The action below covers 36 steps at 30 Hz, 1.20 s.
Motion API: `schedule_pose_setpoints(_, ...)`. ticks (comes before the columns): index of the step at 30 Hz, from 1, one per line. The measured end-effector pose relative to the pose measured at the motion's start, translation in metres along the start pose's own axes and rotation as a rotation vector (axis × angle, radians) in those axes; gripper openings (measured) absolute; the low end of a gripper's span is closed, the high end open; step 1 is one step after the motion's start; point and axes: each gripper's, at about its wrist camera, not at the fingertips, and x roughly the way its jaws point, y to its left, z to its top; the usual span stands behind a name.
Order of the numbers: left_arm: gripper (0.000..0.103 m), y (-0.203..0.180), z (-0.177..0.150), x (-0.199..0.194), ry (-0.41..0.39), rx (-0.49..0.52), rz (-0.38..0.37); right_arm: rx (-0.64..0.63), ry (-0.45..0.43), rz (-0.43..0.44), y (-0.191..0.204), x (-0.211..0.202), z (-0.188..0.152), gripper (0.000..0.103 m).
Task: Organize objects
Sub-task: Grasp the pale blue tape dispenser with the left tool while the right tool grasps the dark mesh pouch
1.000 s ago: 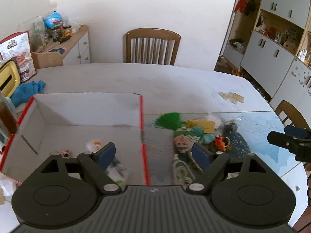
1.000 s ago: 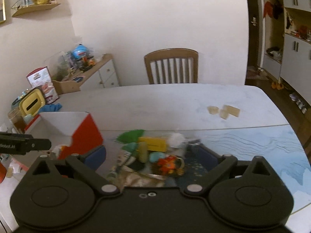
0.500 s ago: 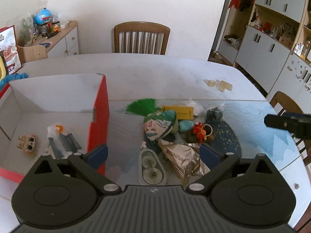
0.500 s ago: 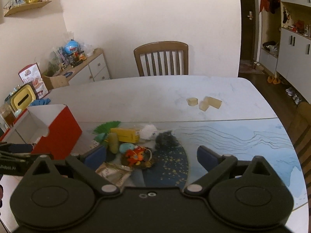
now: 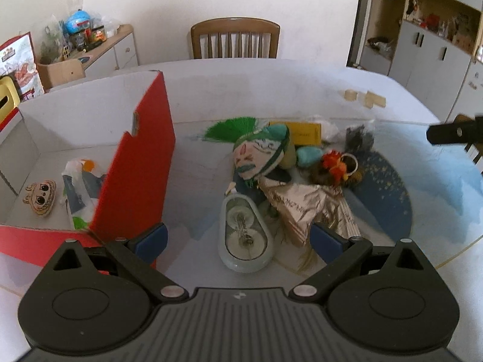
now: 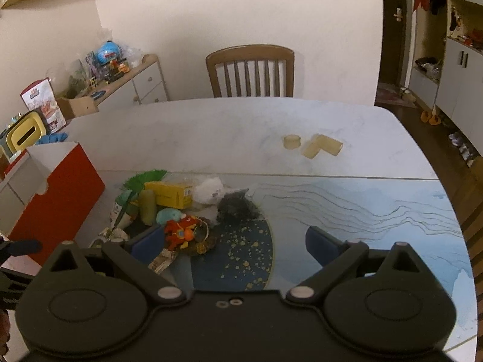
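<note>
A red and white cardboard box [image 5: 142, 163] stands open on the left; inside lie a small face charm [image 5: 40, 197] and a plastic packet [image 5: 77, 190]. Right of it is a pile: a clear oval case [image 5: 246, 236], a painted mask toy [image 5: 256, 157], a crumpled foil wrapper [image 5: 305, 208], a yellow box [image 5: 302, 132], a green tassel [image 5: 232, 128] and an orange toy [image 6: 181, 232]. My left gripper [image 5: 238, 241] is open and empty, hovering over the oval case. My right gripper [image 6: 234, 241] is open and empty above the dark blue mat [image 6: 238, 256], right of the pile.
Three beige blocks [image 6: 314, 146] lie on the white table further back. A wooden chair [image 6: 250, 71] stands at the far edge. A sideboard with clutter [image 6: 120, 72] is at the back left, cabinets [image 5: 437, 51] at the right.
My left gripper moved right from over the box to over the pile. My right gripper moved right and back, off the pile toward the blue mat.
</note>
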Motion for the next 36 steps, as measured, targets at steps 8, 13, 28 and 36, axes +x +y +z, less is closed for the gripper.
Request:
schedule_pose_setpoints(8, 0.101, -0.011, -0.014, 0.019, 0.016, 0.031, 0.041, -0.042, 0.027, -0.010, -0.007, 0.020, 0.005, 0.096)
schedule_pose_setpoints(13, 0.101, -0.007, -0.016, 0.027, 0.025, -0.008, 0.050, -0.057, 0.047, -0.017, -0.011, 0.036, 0.007, 0.093)
schedule_pose_setpoints(28, 0.100, -0.006, -0.025, 0.023, 0.054, -0.016, 0.107, -0.103, 0.077, -0.003, -0.010, 0.075, 0.018, 0.084)
schedule_pose_setpoints(36, 0.100, -0.011, -0.026, 0.030, 0.063, -0.011, 0.150, -0.117, 0.081, -0.003, -0.008, 0.084, 0.018, 0.082)
